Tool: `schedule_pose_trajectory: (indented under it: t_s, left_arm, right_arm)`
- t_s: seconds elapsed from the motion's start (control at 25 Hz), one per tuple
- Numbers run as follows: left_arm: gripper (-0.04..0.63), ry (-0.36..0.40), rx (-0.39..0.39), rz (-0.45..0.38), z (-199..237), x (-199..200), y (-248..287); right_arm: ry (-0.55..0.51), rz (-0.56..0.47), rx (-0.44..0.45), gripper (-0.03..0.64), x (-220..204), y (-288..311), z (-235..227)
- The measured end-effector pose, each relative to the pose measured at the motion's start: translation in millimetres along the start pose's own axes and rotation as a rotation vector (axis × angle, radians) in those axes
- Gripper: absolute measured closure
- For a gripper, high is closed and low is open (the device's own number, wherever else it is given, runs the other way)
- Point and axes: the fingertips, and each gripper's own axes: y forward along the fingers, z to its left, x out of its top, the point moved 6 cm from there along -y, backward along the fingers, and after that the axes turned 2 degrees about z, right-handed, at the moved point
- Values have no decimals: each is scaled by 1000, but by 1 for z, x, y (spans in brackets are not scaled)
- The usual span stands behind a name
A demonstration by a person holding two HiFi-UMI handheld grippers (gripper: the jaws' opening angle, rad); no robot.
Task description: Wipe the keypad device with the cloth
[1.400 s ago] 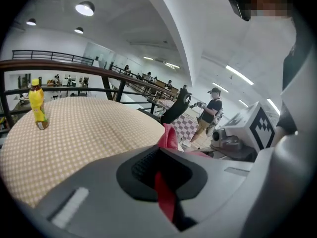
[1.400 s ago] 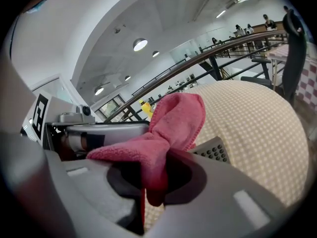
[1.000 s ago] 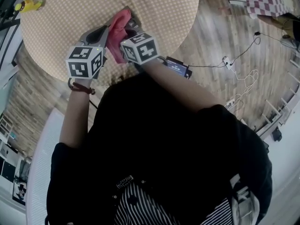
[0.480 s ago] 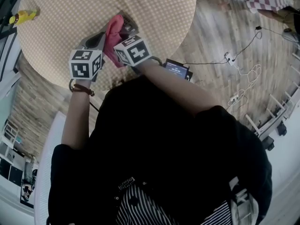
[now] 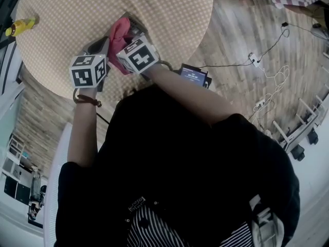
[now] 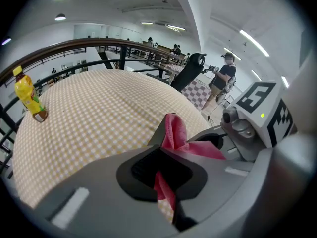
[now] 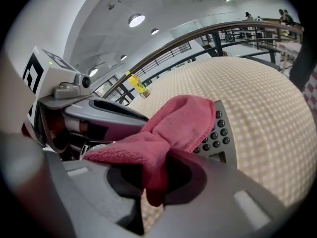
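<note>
- Checked tabletop (image 5: 169, 14) is bearing the keypad device (image 7: 218, 133) loose, half under the cloth (image 7: 173, 120). Nothing is pinning it, so a hard stroke is risking shoving it along.
- Your right gripper (image 7: 153, 180) is clamping a bunched fold of cloth, jaws closed on it. The wad is covering only some keys, so others may be going unwiped.
- Your left gripper (image 6: 166, 185) is pinching another corner, jaws closed too. Pulling the two apart is risking yanking the cloth free.
</note>
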Motion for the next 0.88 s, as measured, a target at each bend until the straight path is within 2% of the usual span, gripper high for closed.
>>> schedule_pose_trajectory:
  t_s: [0.16,0.32,0.56,0.68,0.76,0.88]
  left_arm:
    - [595,28,12,30,0,-3,-3]
    - [595,30,23,18,-5,-1,-5]
    - [595,53,21,38,-7,1,-4]
    - [595,58,22,41,-7,0,-2]
    - [595,66,25,47,-7,0,-2]
    - [595,85,29,52,-7,3,-2]
  right_arm:
    - [3,3,14,552,-10,5,3]
    - [60,33,19,552,-27,7,-4]
    - [66,60,14,552,-47,11,-9]
    - [123,100,5,552,-58,14,-15]
    - [152,111,-8,552,-52,11,-14]
    - [98,52,23,552,-22,4,-5]
